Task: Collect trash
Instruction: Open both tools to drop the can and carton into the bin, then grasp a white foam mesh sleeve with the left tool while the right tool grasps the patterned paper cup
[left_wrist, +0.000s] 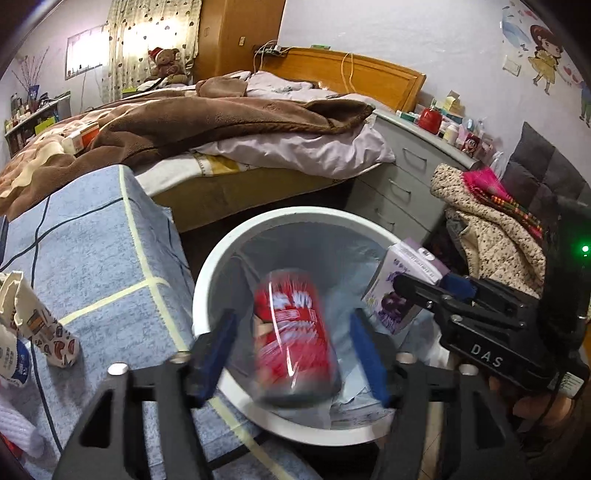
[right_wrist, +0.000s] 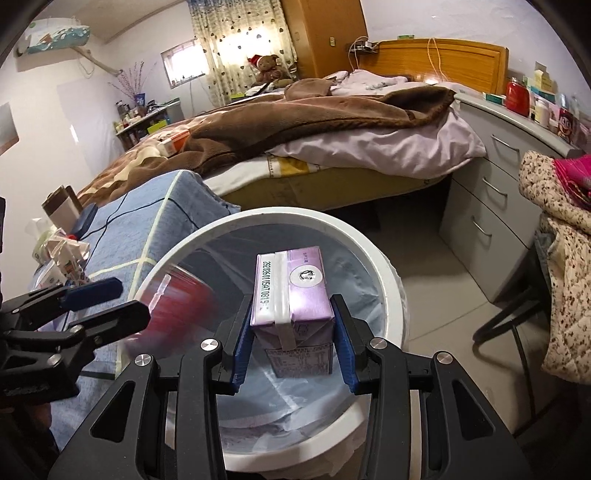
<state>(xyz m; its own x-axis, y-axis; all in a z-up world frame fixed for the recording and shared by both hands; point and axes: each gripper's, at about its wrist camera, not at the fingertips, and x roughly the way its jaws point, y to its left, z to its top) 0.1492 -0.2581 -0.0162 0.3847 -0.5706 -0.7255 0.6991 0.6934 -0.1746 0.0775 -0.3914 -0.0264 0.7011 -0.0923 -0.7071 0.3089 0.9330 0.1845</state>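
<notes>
Two pieces at bin right now. Red can blurred, inside white rim, clear of your left gripper, whose pads are spread wide (looks like mid-drop, just my read). Your right gripper clamped on purple carton, held over liner, not released. Left to do: let carton go, then torn wrappers near left edge of blue-covered table. Roughly halfway, I'd guess.

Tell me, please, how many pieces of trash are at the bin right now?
2: the blurred red can over the white bin between open left tongs, and the purple carton clamped in the right tongs.
</notes>
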